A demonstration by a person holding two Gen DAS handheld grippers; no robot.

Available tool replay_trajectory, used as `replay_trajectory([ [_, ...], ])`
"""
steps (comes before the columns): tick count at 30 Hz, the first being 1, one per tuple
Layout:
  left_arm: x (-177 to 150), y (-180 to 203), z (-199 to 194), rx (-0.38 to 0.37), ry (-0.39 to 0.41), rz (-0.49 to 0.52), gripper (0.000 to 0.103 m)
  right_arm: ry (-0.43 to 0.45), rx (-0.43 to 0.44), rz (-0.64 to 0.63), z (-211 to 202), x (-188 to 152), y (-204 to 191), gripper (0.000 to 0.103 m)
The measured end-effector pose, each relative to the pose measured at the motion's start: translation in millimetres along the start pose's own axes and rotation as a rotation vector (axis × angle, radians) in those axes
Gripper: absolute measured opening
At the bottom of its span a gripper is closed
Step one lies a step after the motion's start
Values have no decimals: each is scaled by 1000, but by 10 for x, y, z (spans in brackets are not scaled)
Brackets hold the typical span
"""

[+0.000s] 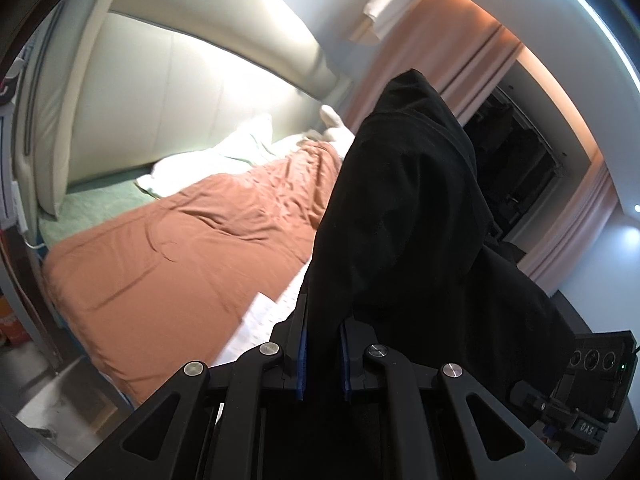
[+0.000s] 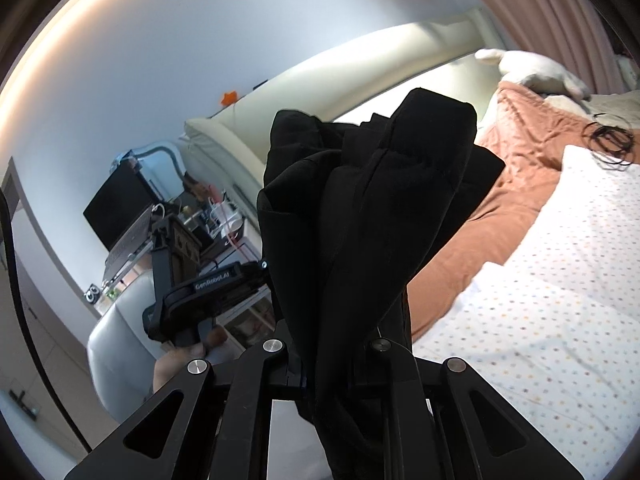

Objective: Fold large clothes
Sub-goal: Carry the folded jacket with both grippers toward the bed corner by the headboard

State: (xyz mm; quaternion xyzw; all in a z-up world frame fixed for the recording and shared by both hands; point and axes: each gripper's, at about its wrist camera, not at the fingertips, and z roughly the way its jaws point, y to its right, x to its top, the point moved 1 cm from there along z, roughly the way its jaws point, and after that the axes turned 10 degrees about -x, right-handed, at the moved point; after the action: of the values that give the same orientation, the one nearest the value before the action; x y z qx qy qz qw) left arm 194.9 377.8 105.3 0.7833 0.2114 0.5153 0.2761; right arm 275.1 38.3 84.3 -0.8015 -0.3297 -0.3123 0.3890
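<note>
Both the left gripper (image 1: 323, 354) and right gripper (image 2: 326, 364) pinch the black garment (image 1: 404, 216) mid-frame, held aloft (still bunched); next, spread it over the bed (image 2: 560, 300) at right.

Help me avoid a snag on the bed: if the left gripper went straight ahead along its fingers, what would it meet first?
The black garment itself, which the left gripper is clamping and which bunches up directly ahead. Past it probably lies the orange blanket, though depth is unclear.
</note>
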Motion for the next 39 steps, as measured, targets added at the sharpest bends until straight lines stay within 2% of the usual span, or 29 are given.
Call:
replay_trajectory([
  [10,395,-601,-299,150,56,-6,11,-93,122,-5,991,12,-355,13],
  [14,459,-711,-364,219,61,4,11,-126,177,21,1306,-18,-391,13],
  [18,542,-896,-284,275,54,22,11,-168,223,74,1628,-85,-254,13],
  [22,588,-1084,-36,318,20,27,11,-205,227,118,1942,-131,-34,13],
  [30,584,-1592,737,369,-58,-19,11,-265,166,176,2536,-178,672,13],
  [39,725,-1977,1410,436,-113,-26,11,-266,179,243,2934,-207,1318,13],
])
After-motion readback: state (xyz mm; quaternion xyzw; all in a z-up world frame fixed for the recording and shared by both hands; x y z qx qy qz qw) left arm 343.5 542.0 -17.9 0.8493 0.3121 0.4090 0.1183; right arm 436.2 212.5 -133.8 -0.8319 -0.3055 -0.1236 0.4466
